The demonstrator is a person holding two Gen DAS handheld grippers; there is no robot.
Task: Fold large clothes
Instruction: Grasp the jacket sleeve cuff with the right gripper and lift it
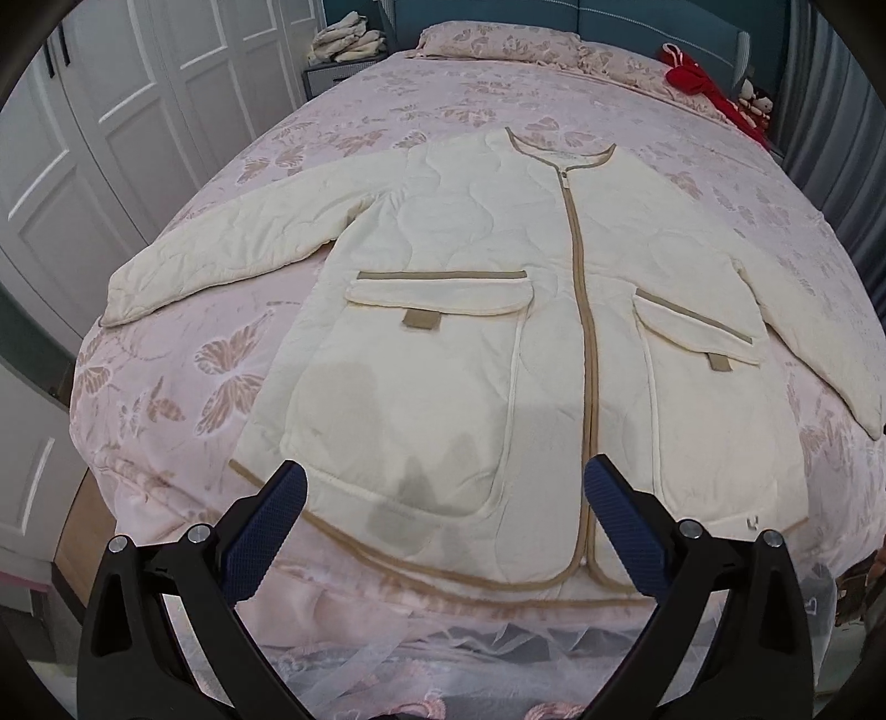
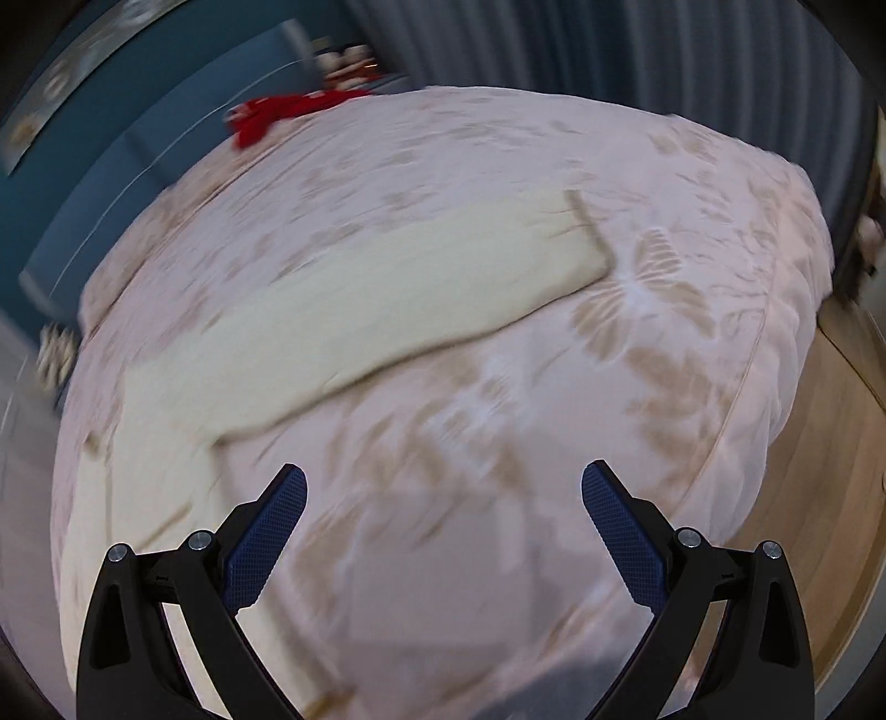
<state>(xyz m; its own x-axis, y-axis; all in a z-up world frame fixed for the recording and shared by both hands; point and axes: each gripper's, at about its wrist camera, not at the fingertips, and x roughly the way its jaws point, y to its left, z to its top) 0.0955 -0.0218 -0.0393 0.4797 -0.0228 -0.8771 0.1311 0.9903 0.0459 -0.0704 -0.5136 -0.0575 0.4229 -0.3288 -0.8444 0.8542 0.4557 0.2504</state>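
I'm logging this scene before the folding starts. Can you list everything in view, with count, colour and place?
jacket: one, cream with tan trim, spread flat, front up and zipped, in the middle of the bed.
bedspread: one, pink with tan butterflies, covering the bed.
pillow: one, pink patterned, at the head of the bed.
red cloth: one, far right corner of the bed.
folded pile: one, cream, on a stand beside the head of the bed.
wardrobe: white panelled doors, left of the bed.
left gripper: open, over the jacket's hem.
right gripper: open, over bare bedspread near the jacket's sleeve; view blurred.
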